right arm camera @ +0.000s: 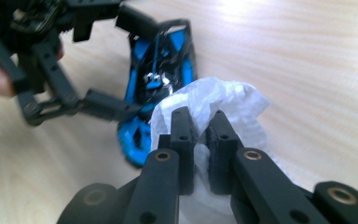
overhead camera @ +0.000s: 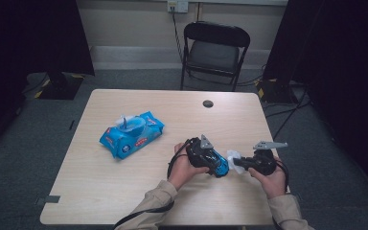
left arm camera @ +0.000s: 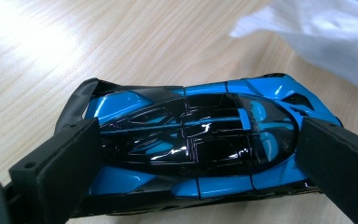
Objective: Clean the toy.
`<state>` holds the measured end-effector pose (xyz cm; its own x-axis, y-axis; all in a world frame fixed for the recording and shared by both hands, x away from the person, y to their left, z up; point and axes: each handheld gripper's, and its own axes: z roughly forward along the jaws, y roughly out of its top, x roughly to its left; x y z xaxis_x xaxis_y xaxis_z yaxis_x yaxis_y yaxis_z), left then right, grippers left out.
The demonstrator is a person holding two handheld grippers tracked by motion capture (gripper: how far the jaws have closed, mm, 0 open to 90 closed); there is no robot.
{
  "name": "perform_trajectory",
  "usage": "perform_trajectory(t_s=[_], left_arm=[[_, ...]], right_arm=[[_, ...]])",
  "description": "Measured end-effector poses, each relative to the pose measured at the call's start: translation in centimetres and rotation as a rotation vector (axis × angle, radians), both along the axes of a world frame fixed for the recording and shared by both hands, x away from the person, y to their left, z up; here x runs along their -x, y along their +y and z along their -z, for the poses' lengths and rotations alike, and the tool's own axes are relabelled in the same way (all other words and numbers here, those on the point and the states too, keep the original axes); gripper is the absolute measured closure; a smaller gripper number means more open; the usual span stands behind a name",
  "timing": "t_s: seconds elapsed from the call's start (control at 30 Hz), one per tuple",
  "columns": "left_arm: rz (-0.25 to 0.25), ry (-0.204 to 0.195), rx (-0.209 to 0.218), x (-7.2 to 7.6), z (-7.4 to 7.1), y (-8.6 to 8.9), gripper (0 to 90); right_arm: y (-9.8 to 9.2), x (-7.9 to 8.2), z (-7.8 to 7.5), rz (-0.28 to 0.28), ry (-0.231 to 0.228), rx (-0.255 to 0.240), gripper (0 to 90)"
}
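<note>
Blue toy car [left arm camera: 196, 144] sits at five o'clock on the desk [overhead camera: 124, 191], pinched by the left tool [overhead camera: 219, 167]. The right tool [right arm camera: 199, 128] pinches a white wipe [right arm camera: 228, 100]. A hard rub could knock the car loose.

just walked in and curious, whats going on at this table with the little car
A person is cleaning a blue and black toy car with a wet wipe. The left gripper clamps the car by its two ends, low over the wooden table. The right gripper is shut on a bunched white wipe, held right beside the car. A blue pack of wipes lies farther left on the table, one sheet sticking up from its opening.
</note>
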<state>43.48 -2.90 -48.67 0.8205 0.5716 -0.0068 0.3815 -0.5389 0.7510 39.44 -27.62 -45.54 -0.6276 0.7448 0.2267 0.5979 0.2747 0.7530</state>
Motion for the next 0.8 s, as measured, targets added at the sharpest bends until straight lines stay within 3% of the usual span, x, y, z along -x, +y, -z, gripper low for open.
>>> perform_trajectory(t_s=[0.33,0.6,0.8], left_arm=[[0.003,0.003,0.004,0.0,0.0,0.0,0.3],[0.009,0.003,0.001,0.0,0.0,0.1,0.2],[0.007,0.001,0.001,0.0,0.0,0.1,0.2]], right_arm=[[-0.3,-4.0,-0.1,0.057,-0.023,-0.003,83.2],[2.8,-7.0,0.7,0.030,-0.024,0.049,83.0],[5.0,-8.4,1.9,0.030,-0.009,0.052,82.7]])
